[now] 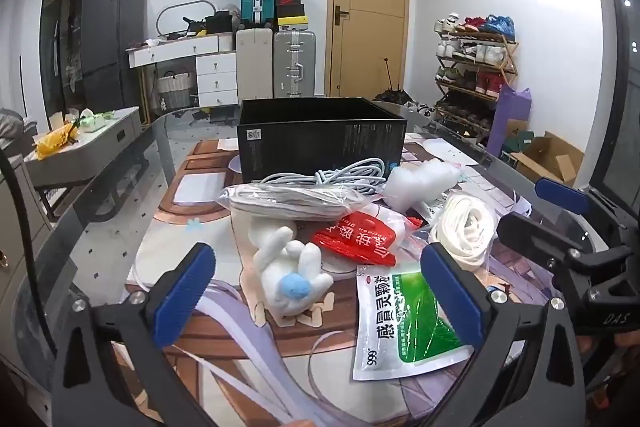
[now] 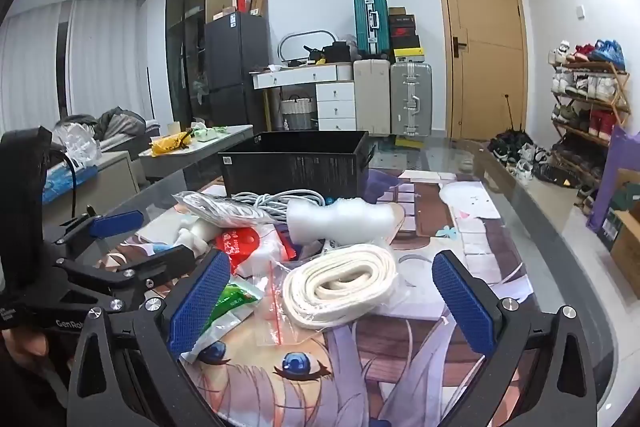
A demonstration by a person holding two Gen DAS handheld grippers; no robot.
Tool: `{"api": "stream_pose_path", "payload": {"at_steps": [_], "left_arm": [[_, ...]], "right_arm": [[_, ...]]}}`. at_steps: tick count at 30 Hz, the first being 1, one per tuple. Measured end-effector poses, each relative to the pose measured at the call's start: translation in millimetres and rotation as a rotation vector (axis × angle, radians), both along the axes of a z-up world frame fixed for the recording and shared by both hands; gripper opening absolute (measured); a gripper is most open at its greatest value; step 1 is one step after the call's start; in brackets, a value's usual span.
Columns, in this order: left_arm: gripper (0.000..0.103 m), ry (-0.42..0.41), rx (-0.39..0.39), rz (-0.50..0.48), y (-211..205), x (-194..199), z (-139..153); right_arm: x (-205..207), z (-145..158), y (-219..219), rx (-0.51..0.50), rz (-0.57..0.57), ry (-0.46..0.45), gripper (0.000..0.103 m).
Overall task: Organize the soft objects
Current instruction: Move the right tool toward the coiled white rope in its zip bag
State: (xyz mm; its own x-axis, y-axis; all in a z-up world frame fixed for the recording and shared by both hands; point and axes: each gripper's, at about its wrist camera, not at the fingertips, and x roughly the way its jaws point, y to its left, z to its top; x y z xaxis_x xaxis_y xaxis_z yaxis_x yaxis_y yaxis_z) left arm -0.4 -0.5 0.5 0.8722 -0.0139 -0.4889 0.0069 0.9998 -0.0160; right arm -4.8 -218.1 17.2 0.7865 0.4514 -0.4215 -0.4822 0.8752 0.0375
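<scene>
Left tool (image 1: 318, 289) spread wide, nothing between its blue pads, hovering low over the white plush toy (image 1: 292, 277) lying on the counter (image 1: 120, 223). Right tool (image 2: 332, 301) likewise spread wide and empty, poised over the bagged coil of white webbing (image 2: 340, 285). Soft clutter heaped together mid-counter: green-and-white medicine sachet (image 1: 404, 323) just right of the plush, red packet (image 1: 356, 237) touching the plush's far side, bagged grey cloth (image 1: 288, 201) resting across the top of the heap, grey cable bundle (image 1: 344, 177) behind that, white foam wrap (image 1: 420, 179) to the right of the cable. Open black box (image 1: 320, 137) upright behind the pile, close against the cable. Printed anime mat (image 2: 440, 227) spread beneath everything. Right tool's frame visible at the right edge of the left view, beside the webbing.
</scene>
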Motion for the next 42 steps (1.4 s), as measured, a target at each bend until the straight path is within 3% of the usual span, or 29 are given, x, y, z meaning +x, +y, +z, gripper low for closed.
{"api": "stream_pose_path", "payload": {"at_steps": [8,42], "left_arm": [[0.103,-0.032,-0.059,0.011,11.4,-4.0,2.6],[0.103,-0.012,-0.087,0.061,21.0,4.3,-4.7]], "right_arm": [[5.8,-1.8,-12.1,0.020,-0.011,0.023,0.103],[5.1,-9.6,4.7,-0.023,-0.011,0.048,0.103]]}}
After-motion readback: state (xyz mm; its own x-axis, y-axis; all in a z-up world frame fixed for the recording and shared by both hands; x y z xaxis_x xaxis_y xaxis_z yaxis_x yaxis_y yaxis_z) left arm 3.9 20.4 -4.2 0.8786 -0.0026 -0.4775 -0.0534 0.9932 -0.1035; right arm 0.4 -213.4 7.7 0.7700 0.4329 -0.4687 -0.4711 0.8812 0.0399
